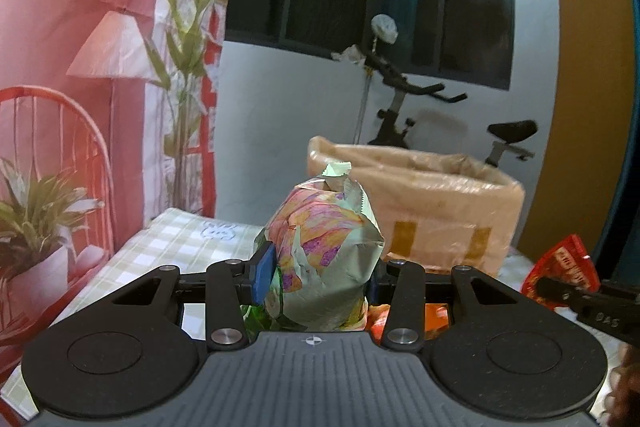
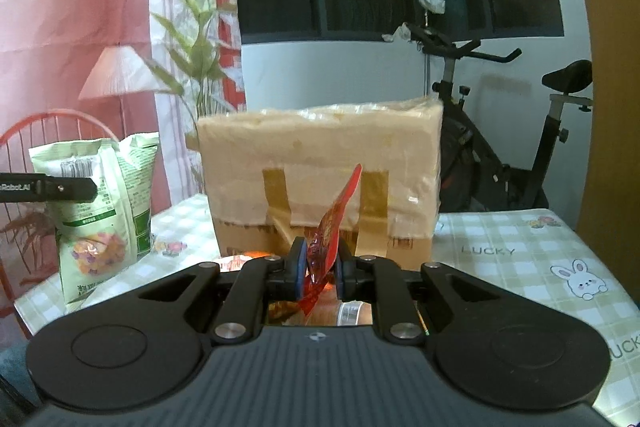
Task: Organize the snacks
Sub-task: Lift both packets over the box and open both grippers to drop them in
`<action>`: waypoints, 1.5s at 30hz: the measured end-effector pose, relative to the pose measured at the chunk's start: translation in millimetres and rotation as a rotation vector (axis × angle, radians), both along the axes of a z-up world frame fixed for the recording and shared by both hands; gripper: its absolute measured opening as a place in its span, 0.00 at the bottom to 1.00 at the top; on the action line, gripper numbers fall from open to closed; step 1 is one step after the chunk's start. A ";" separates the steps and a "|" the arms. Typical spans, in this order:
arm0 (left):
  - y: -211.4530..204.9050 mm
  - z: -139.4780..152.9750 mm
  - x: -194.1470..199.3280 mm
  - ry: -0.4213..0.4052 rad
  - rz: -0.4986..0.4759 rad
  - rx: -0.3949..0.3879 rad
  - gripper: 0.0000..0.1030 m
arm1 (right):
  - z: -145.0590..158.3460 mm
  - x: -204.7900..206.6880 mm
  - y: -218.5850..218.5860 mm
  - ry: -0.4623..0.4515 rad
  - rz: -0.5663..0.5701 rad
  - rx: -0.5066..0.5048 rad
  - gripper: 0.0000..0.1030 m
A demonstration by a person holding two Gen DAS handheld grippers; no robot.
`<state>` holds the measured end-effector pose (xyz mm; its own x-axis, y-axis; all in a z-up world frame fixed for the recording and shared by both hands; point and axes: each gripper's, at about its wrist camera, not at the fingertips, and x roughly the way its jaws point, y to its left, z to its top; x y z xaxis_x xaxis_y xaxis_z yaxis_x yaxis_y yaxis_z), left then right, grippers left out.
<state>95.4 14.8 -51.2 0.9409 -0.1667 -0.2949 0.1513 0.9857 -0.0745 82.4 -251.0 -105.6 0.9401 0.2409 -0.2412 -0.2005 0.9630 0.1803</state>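
While the cardboard box stood taped on the checked tablecloth with an exercise bike behind it, both tongs were clamped on snacks. The left gripper squeezed a pale green snack bag, held upright, which blocked much of the box's near wall in the left wrist view. The right gripper pinched a thin red packet edge-on, just before the box. Only the right wrist view showed the green bag's printed back panel; only the left showed the box's open, plastic-lined top.
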 end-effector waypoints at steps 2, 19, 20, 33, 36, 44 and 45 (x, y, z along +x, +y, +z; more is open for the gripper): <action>0.4 6.8 1.7 -0.002 -0.016 -0.022 0.45 | 4.5 0.0 -2.2 -0.001 -0.001 0.011 0.14; -1.8 63.3 72.2 -0.053 -0.132 -0.145 0.45 | 64.3 46.8 -22.9 -0.060 0.019 0.038 0.14; -2.6 65.1 76.7 -0.052 -0.136 -0.152 0.45 | 67.7 51.7 -23.6 -0.065 0.021 0.036 0.14; -18.1 95.0 132.3 -0.079 -0.165 -0.197 0.45 | 99.9 119.9 -29.7 -0.116 0.047 0.013 0.14; -19.5 100.2 142.4 -0.095 -0.165 -0.233 0.45 | 101.7 134.1 -32.6 -0.113 0.051 0.014 0.14; -40.0 95.6 195.7 -0.113 -0.136 -0.282 0.45 | 98.3 186.5 -33.6 -0.052 0.046 0.008 0.14; -43.1 90.8 204.1 -0.096 -0.124 -0.277 0.45 | 95.9 195.2 -33.1 -0.033 0.042 0.004 0.14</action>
<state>299.5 -28.4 39.5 0.9296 -0.3437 -0.1328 0.2888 0.9034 -0.3169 277.5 -284.2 -9.7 0.9367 0.2811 -0.2089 -0.2467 0.9529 0.1763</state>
